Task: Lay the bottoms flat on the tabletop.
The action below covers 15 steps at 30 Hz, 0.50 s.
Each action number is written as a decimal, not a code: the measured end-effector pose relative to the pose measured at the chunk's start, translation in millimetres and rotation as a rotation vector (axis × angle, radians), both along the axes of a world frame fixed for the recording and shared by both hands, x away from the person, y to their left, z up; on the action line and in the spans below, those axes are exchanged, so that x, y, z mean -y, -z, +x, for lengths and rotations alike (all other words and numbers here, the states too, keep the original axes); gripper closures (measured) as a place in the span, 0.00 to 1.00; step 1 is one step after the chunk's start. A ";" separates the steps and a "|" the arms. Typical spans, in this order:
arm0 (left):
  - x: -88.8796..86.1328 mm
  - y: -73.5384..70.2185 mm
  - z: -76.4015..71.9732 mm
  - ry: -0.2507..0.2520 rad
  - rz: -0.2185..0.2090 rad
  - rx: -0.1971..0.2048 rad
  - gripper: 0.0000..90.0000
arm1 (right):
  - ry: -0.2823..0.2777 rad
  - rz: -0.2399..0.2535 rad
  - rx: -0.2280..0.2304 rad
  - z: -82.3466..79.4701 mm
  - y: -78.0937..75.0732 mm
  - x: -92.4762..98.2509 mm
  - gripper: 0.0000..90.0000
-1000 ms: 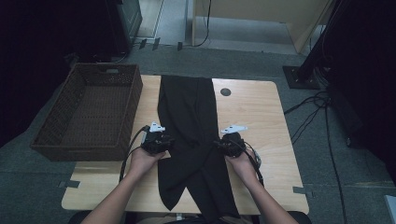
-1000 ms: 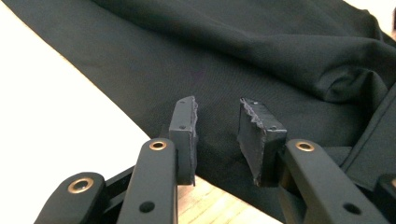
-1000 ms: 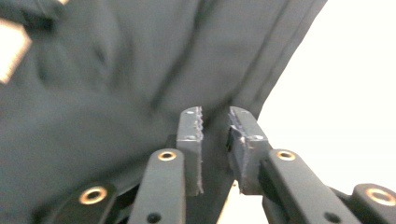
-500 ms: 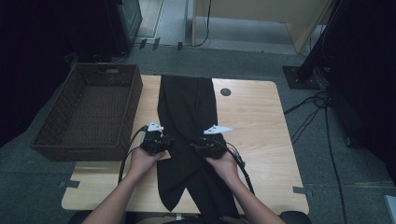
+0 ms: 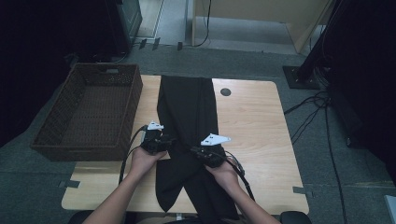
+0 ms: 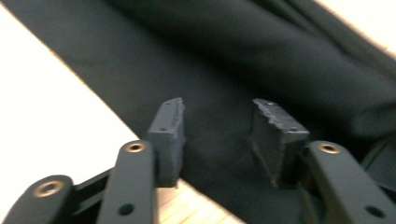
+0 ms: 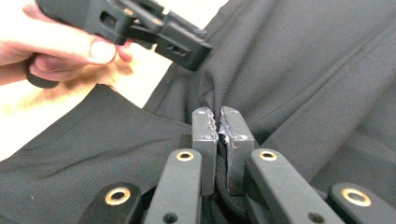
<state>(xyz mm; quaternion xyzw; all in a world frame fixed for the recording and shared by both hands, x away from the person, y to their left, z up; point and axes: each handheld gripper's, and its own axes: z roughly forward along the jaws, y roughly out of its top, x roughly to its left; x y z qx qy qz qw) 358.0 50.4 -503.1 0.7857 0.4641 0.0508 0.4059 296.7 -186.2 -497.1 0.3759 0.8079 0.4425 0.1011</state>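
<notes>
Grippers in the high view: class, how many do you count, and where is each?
2. The black left gripper sits at the left edge of the long black trousers; the black right gripper is over the cloth's middle, pinching a fold.

The trousers (image 5: 187,116) are plain black, with no print or stripe, and read as dark charcoal up close in the right gripper view; the table (image 5: 252,121) is pale wood with a fine light grain, and a small dark round disc (image 5: 225,92) sits in its far right part; the basket (image 5: 91,109) at the left is dark brown woven wicker; the left gripper (image 5: 164,141) and the right gripper (image 5: 198,151) are black, each with a pale grey plate on top; the 2 jaws of each carry brass-coloured rivets; the floor (image 5: 289,51) is grey.
</notes>
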 end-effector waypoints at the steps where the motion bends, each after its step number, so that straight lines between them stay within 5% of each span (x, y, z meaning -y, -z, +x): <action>1: 1.8 -2.7 1.7 0.000 -0.029 -0.006 0.53 | -0.002 -0.008 -0.004 0.0 0.9 -2.2 0.95; 3: 5.0 -5.6 3.6 -0.003 -0.069 -0.012 0.49 | -0.009 -0.002 -0.014 -0.2 3.1 -4.9 0.94; 8: 18.7 -0.6 13.1 0.023 -0.039 -0.080 0.45 | -0.028 0.010 -0.014 -1.7 4.3 -12.5 0.94; 13: 22.4 6.4 15.0 0.070 -0.043 -0.119 0.99 | -0.065 -0.003 -0.006 -3.9 3.8 -19.1 0.94; 15: 21.2 5.5 13.6 0.079 -0.050 -0.112 1.00 | -0.067 -0.003 -0.008 -4.5 3.9 -18.8 0.93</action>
